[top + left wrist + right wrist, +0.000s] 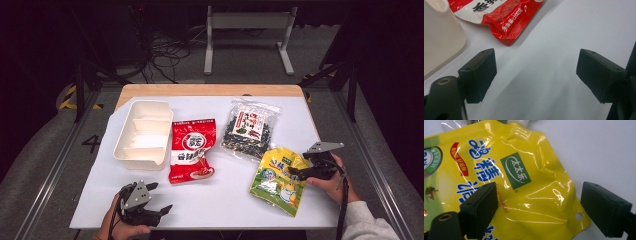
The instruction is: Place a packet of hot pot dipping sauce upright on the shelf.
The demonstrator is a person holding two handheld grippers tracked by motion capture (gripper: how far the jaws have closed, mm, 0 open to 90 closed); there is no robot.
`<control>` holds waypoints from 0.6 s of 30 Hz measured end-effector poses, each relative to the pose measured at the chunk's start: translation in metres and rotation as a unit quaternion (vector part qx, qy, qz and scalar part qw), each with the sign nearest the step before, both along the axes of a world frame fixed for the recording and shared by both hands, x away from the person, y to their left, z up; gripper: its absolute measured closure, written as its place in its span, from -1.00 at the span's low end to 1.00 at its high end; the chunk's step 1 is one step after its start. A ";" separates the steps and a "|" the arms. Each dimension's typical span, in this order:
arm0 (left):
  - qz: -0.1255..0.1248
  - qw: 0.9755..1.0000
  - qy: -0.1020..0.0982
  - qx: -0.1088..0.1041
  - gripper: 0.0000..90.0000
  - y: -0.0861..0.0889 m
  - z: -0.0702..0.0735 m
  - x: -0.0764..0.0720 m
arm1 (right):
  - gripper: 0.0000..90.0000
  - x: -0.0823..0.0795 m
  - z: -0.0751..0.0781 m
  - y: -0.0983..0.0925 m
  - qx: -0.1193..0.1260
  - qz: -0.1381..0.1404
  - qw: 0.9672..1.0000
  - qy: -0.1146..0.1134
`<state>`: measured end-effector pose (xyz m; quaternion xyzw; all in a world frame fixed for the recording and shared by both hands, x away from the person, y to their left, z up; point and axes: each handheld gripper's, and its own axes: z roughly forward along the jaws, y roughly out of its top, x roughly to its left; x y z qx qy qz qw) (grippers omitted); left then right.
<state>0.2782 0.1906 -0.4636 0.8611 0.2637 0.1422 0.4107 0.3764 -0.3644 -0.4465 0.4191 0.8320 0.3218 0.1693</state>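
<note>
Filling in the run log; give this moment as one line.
right gripper: open, over yellow pouch corner | left gripper: open, idle

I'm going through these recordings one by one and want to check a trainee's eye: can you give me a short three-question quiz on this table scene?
1. True or false: the right gripper has its fingers spread open over a corner of the yellow pouch.
2. Which item lies directly beside the white divided tray? A) the red packet B) the clear bag of dark snacks C) the yellow pouch
3. Fill in: the left gripper is open over the bare white ____.

Key: 1 true; 2 A; 3 table.
</note>
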 end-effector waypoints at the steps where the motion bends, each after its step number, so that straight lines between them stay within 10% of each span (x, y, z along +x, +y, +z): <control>1: -0.001 1.000 -0.001 0.000 -0.62 0.000 0.000 0.000 | -0.65 0.000 0.000 -0.001 0.007 0.001 1.000 -0.007; 11: -0.010 1.000 0.008 0.000 -0.62 -0.003 -0.001 0.001 | -0.81 0.020 -0.006 0.003 0.077 0.036 0.996 0.008; 18: -0.021 1.000 0.015 0.006 -0.61 -0.008 -0.002 0.000 | -0.81 0.029 -0.006 0.014 0.075 0.067 0.995 0.019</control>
